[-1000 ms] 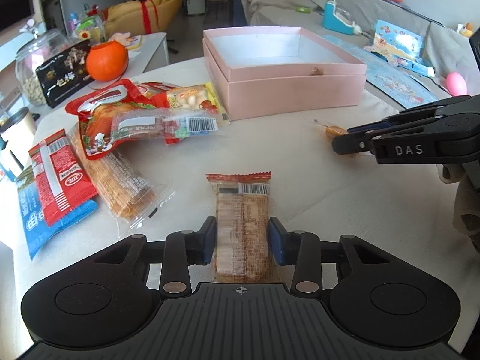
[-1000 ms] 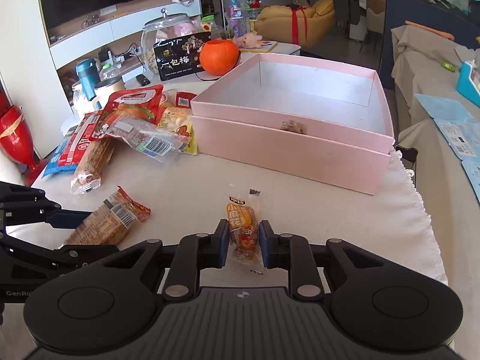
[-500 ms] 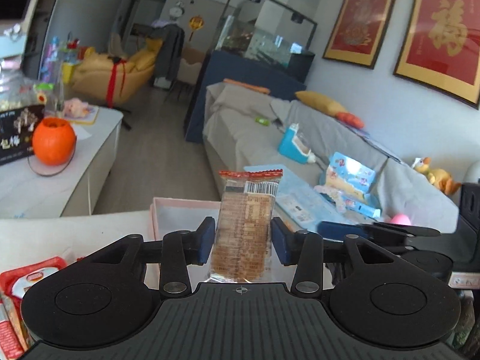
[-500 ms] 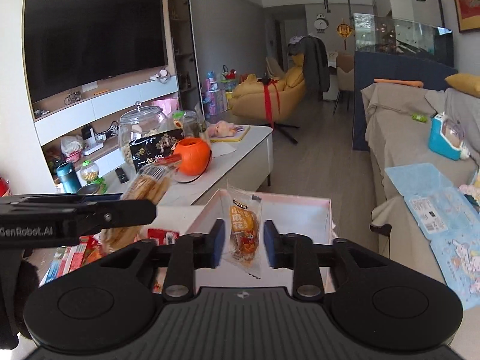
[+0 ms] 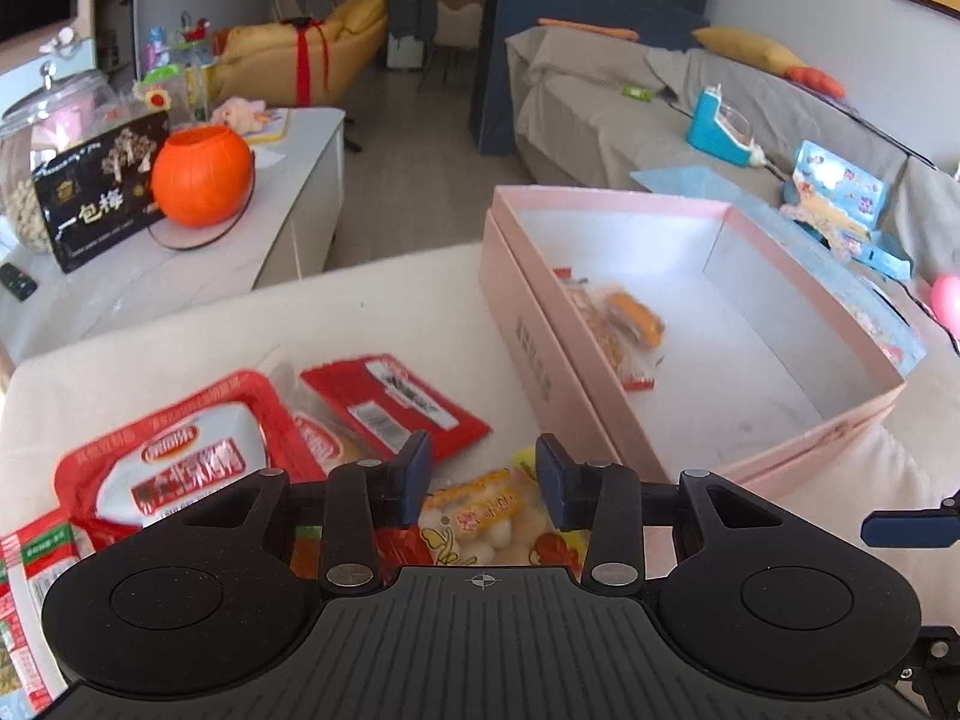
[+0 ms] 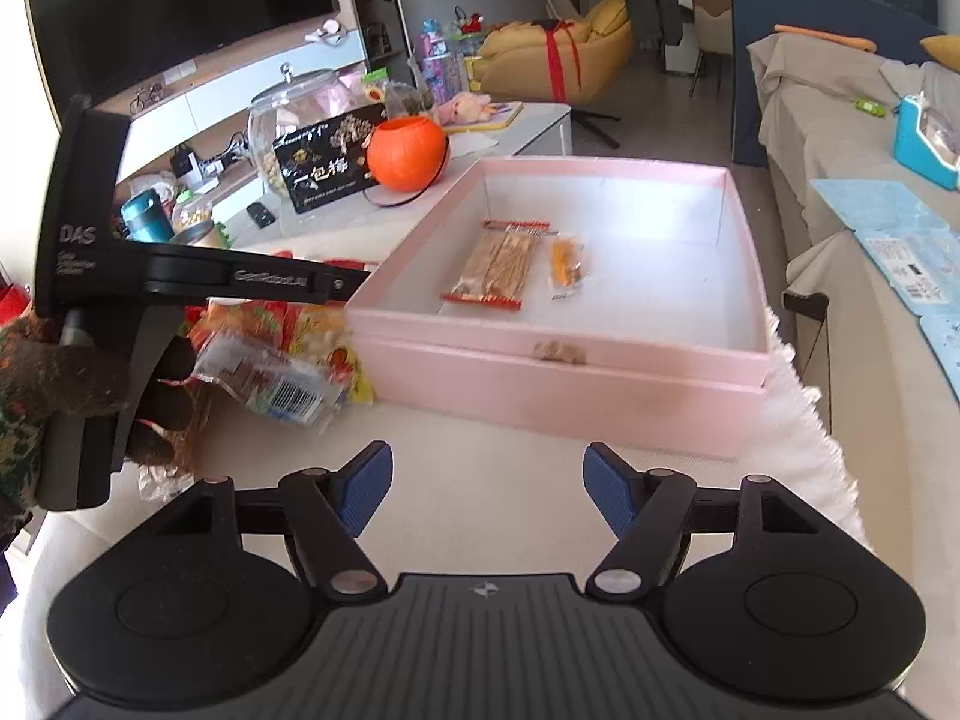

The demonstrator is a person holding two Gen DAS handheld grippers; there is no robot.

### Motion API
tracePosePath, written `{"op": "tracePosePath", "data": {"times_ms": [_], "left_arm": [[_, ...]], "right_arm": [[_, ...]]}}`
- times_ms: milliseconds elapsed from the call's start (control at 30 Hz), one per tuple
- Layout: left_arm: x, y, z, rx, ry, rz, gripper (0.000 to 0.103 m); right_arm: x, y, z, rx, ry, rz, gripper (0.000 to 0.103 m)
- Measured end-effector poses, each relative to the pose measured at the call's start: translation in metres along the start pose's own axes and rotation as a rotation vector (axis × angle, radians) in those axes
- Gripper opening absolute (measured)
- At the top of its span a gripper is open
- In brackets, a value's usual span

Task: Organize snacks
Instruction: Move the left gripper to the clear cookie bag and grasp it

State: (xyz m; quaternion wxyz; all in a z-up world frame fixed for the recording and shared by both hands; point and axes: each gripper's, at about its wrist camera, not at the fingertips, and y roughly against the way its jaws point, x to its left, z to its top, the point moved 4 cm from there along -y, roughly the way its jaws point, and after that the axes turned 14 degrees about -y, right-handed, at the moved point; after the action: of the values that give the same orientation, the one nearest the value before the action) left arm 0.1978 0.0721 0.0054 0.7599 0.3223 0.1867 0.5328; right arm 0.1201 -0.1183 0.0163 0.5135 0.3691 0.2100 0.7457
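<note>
You have 2 snacks in the pink box (image 6: 558, 354); both grippers' fingers are spread and empty. Your left gripper (image 5: 483, 474) hovers over the yellow snack bag (image 5: 492, 525) on the table: lower and close.

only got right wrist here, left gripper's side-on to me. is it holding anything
Observer: No. In the left wrist view the left gripper has its jaws open and empty, with a yellow pack showing between them.
Operator: what else is by it
Observer: A flat red pack lies just beyond its left finger, beside a big red pouch.
Operator: touching the yellow one yet
Observer: Cannot tell from that view.
</note>
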Motion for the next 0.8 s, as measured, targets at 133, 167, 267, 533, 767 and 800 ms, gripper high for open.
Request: {"op": "tracePosePath", "data": {"times_ms": [133,167,267,533,767,800], "left_arm": [[-0.008,0.026,-0.035,0.015,0.048,-0.109,0.037],[-0.010,0.033,-0.045,0.014,0.068,-0.126,0.036],[-0.012,0.058,-0.071,-0.006,0.140,-0.151,0.037],[0.012,0.139,-0.104,-0.079,0.339,0.048,0.037],[0.024,0.159,-0.122,-0.052,0.399,0.116,0.037],[0.022,0.159,-0.123,-0.047,0.391,0.114,0.037]], "right_arm": [[0.005,0.002,-0.021,0.025,0.022,0.028,0.071],[0.006,0.002,-0.024,0.031,0.027,0.036,0.071],[0.009,-0.004,-0.029,0.060,0.033,0.056,0.074],[0.052,-0.025,-0.040,0.115,0.109,0.120,0.077],[0.088,-0.028,-0.037,0.053,0.185,0.128,0.081],[0.091,-0.029,-0.036,0.046,0.198,0.118,0.082]]}}
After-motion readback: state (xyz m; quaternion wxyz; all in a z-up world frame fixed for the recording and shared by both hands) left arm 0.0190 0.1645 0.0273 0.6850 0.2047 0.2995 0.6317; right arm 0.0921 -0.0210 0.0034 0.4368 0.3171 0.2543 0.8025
